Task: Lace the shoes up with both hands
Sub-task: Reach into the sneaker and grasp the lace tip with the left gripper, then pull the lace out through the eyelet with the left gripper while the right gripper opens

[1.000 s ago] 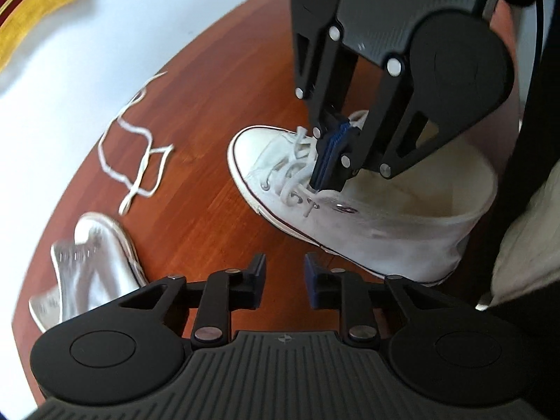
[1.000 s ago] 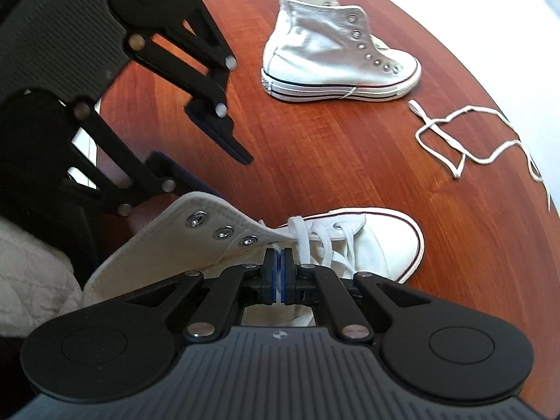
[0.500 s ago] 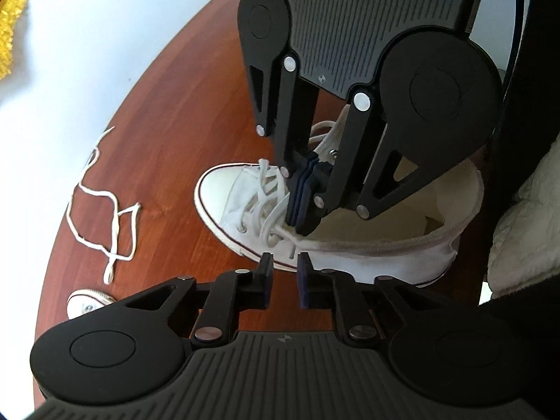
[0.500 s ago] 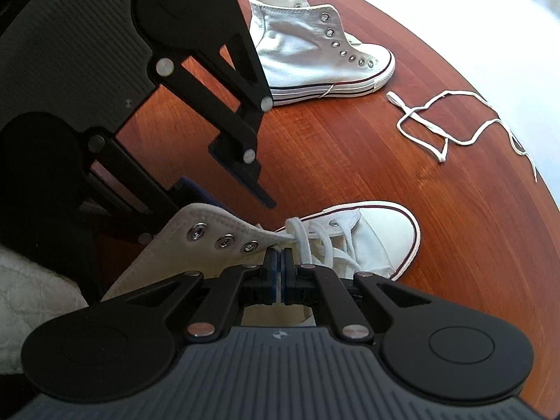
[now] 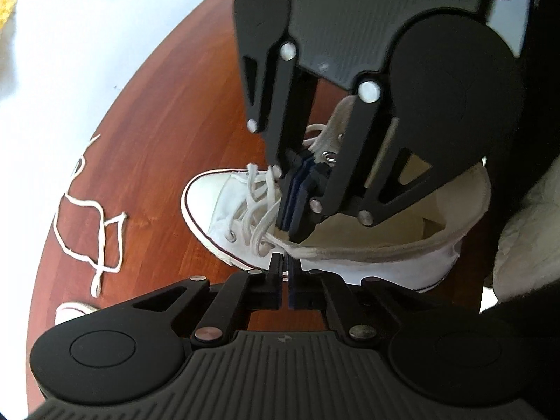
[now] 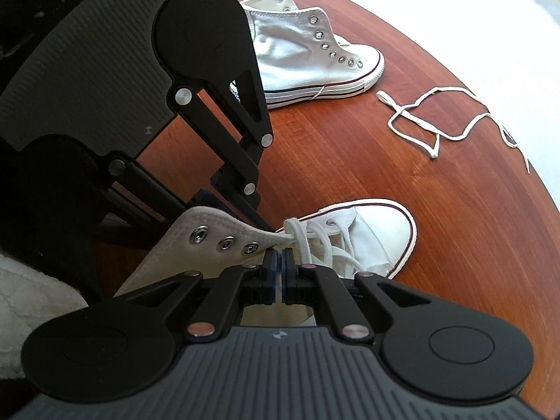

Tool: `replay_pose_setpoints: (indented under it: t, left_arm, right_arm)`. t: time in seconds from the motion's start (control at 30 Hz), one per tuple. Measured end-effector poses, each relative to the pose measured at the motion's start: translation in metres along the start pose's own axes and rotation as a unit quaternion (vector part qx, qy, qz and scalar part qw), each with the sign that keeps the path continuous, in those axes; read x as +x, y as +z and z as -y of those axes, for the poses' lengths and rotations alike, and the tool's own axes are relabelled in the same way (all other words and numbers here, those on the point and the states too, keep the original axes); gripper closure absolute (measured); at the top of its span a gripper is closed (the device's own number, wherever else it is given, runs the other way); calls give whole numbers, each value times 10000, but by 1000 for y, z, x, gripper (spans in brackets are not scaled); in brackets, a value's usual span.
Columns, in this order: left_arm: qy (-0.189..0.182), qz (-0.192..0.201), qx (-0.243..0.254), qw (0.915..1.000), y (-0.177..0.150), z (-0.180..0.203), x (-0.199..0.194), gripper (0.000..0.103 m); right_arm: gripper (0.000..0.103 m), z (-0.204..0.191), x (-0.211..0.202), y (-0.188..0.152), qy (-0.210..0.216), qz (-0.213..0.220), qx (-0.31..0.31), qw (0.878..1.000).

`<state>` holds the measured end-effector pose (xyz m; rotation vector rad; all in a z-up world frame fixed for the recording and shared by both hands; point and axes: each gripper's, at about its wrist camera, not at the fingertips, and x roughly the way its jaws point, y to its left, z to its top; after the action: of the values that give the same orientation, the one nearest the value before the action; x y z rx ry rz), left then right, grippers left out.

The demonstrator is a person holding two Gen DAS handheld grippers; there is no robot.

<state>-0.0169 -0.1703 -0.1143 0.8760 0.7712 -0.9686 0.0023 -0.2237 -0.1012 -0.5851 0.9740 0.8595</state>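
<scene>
A white high-top shoe (image 5: 350,266) (image 6: 378,231) lies on the round red-brown table (image 6: 350,161), toe towards the table's middle, laced over its lower eyelets. My left gripper (image 5: 284,273) (image 6: 260,215) is shut at the shoe's near rim beside the top laced eyelet, and a thin pale strip, seemingly the shoelace (image 5: 266,217) (image 6: 301,241), shows between its pads. My right gripper (image 6: 280,269) (image 5: 297,210) hangs over the shoe's opening. Its jaws are opening slightly, with a white strip of lace still pinched between the blue pads. The unlaced upper flap (image 6: 224,241) stands up beside it.
A second white high-top (image 6: 308,59) (image 5: 70,309) without a lace stands at the far side of the table. A loose white lace (image 6: 437,122) (image 5: 101,241) lies tangled near the table's edge. White quilted fabric (image 6: 31,297) (image 5: 525,231) sits close behind the shoe's heel.
My left gripper's jaws have closed from a clear gap to nearly touching, and it has come in against the shoe's rim. The right gripper has stayed over the shoe's opening.
</scene>
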Motion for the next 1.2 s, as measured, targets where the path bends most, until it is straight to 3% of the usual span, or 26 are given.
replay_pose_setpoints:
  t: [0.03, 0.07, 0.1, 0.33, 0.43, 0.63, 0.97, 1.2]
  left_arm:
    - [22, 7, -58, 10000, -1, 0, 0, 100]
    - [53, -1, -111, 9999, -2, 0, 0, 100]
    - [76, -3, -198, 9998, -4, -1, 0, 100]
    - [167, -27, -1108, 9937, -19, -15, -5, 100]
    - [173, -45, -1652, 9861, -29, -22, -9, 100]
    - [365, -229, -2268, 9730, -56, -24, -17, 100]
    - [549, -638, -2843, 9550, -112, -32, -32, 100]
    - [450, -612, -2996, 9510, -130, -35, -37, 98]
  right_arm:
    - [91, 0, -2, 0, -40, -5, 60, 10000]
    - [71, -1, -4, 0, -77, -2, 85, 9999]
    - [57, -1, -6, 0, -125, 5, 108, 9999]
    - [55, -1, -24, -9, -527, -42, 843, 9950]
    - [55, -2, -27, -15, -712, -130, 1255, 9894]
    - [54, -4, -29, -24, -1040, -231, 1914, 9757]
    - [50, -14, -27, -36, -1322, -325, 2622, 9553]
    - [48, -14, -26, -38, -1436, -341, 2765, 9496]
